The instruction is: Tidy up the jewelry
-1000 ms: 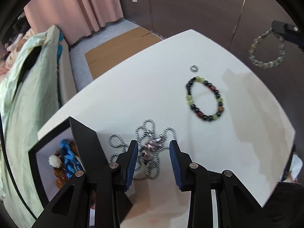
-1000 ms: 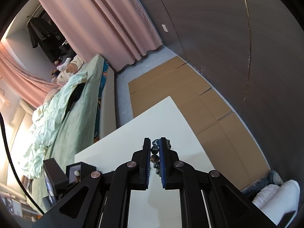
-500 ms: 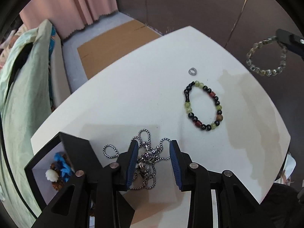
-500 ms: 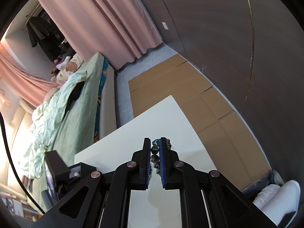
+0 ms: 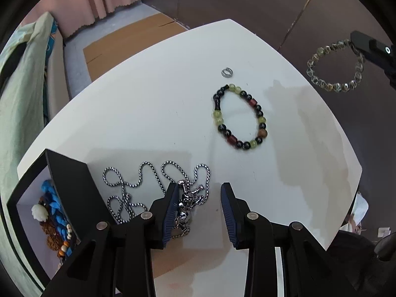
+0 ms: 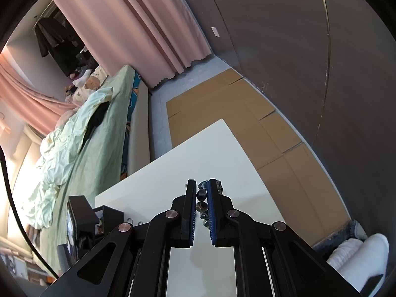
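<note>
A silver chain necklace lies coiled on the white table, its metal pendant right beside the left pad of my left gripper. That gripper points steeply down, jaws open, the pendant not pinched. A bracelet of black, green and red beads lies further out, with a small silver ring beyond it. My right gripper is shut on a grey beaded bracelet. In the left wrist view that grey bracelet hangs in the air past the table's right edge.
An open black box stands at the table's near left corner and holds blue and brown beaded pieces. Table edges run close at the right and far side. A bed with green bedding and cardboard on the floor lie beyond.
The left gripper has tilted further down over the chain, so its pendant now sits against the left pad. The right gripper and its grey bracelet have not moved.
</note>
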A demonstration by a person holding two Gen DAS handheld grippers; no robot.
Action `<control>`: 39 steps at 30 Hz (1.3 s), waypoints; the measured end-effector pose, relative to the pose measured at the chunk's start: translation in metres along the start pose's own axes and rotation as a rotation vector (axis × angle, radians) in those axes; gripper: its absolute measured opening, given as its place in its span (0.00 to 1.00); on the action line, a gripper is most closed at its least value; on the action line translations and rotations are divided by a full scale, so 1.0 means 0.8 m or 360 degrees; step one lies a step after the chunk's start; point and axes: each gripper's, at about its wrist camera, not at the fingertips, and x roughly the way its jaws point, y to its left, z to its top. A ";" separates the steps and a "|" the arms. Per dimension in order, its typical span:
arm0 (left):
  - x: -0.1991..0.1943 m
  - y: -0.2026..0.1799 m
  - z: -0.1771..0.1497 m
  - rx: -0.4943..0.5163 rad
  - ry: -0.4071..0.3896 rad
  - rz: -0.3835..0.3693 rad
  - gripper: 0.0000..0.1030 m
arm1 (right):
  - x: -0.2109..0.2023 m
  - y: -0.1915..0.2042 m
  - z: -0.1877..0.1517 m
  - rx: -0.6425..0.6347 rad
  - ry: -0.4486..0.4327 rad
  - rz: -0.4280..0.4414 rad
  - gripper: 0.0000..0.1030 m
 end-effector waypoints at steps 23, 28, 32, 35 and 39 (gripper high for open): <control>-0.017 -0.025 -0.061 0.0053 -0.0030 0.0114 0.36 | -0.003 0.000 -0.015 -0.0021 0.0009 0.0003 0.10; -0.024 -0.018 -0.070 0.0018 -0.0100 0.0099 0.22 | -0.004 0.005 -0.023 -0.0038 0.0009 0.0009 0.10; -0.039 0.000 -0.068 -0.0082 -0.0172 -0.0003 0.21 | -0.008 0.009 -0.027 -0.0047 -0.0003 0.0027 0.10; -0.064 0.004 -0.068 -0.0128 -0.0278 -0.0012 0.19 | -0.010 0.011 -0.028 -0.0046 -0.0011 0.0058 0.10; -0.097 0.023 -0.065 -0.0223 -0.0396 -0.0069 0.01 | -0.015 0.019 -0.033 -0.0053 -0.0027 0.0114 0.10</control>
